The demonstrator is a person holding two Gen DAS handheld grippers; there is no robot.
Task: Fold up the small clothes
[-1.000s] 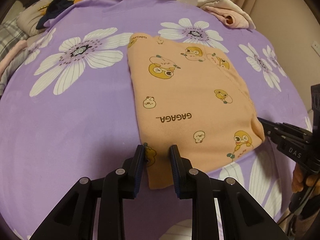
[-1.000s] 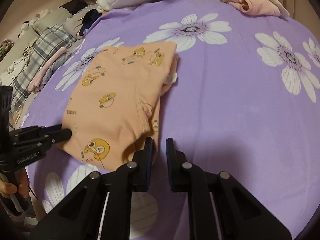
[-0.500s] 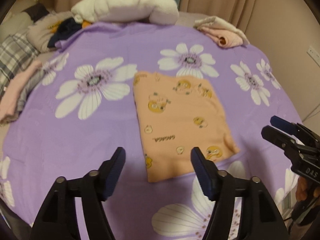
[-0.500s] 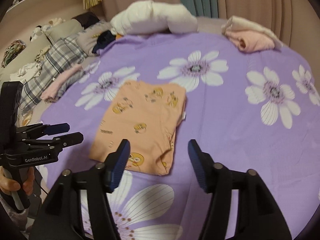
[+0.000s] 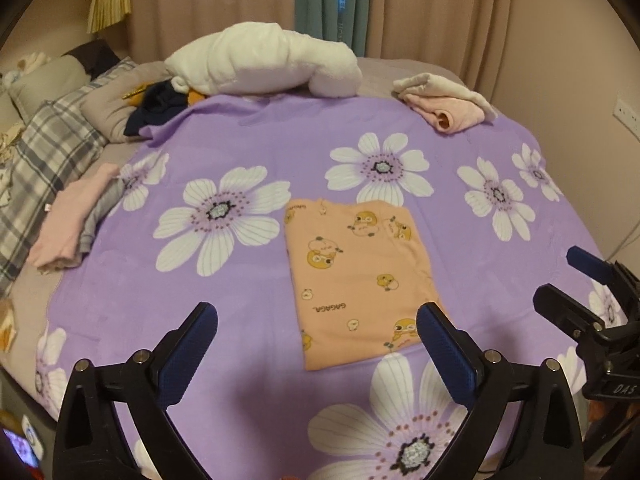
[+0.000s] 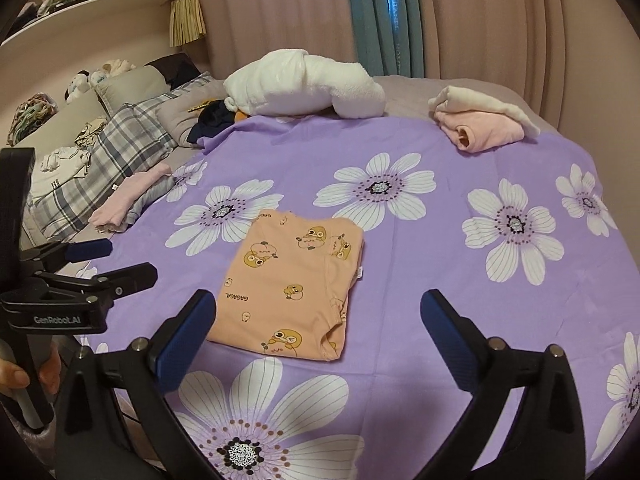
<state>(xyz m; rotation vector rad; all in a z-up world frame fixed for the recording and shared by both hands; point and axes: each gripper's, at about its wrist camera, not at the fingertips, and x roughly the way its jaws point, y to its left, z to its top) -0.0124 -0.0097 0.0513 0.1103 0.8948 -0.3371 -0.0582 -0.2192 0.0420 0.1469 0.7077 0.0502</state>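
Both grippers, left gripper (image 5: 318, 328) and right gripper (image 6: 318, 316), are being lifted clear with jaws just opened wide and nothing between them, while the folded orange garment (image 5: 356, 276) is lying released, flat on the bed (image 5: 240, 288), this fold apparently finished.
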